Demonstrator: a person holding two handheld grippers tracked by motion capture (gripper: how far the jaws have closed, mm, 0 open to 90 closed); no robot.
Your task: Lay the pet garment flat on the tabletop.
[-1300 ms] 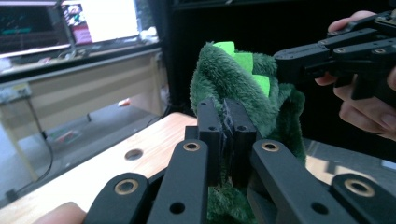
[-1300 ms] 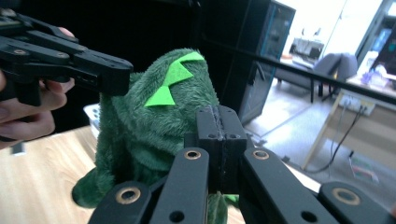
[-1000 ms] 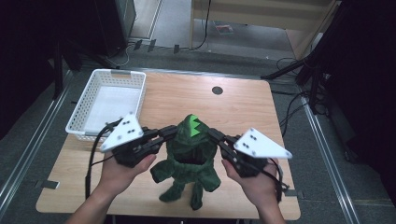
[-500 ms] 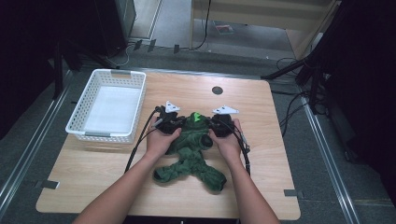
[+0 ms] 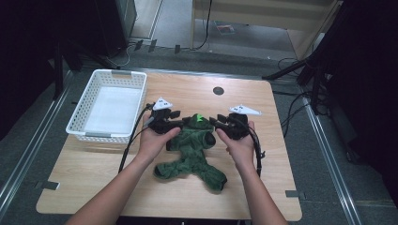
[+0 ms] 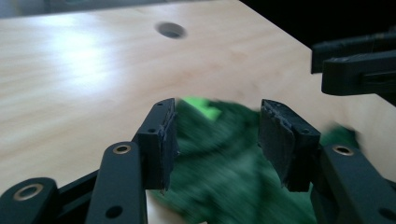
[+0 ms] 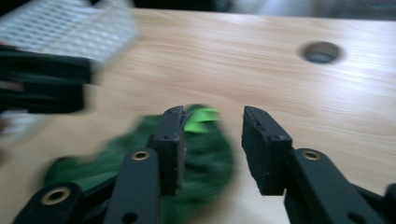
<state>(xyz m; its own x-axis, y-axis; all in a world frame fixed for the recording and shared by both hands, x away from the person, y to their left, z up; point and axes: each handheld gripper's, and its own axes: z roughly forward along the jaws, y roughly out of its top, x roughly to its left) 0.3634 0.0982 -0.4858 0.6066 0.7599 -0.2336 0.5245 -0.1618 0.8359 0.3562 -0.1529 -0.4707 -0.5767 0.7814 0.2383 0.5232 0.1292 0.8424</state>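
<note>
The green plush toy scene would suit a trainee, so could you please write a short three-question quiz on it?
1. True or false: the green plush toy lies inside the white basket.
2. Which claw is nearer the basket? A) left claw B) right claw
3. Fill in: in their own views, both claws stand ____ with the toy beyond them.

Key: 1 false, it lies on the wooden table; 2 A; 3 open.
</note>
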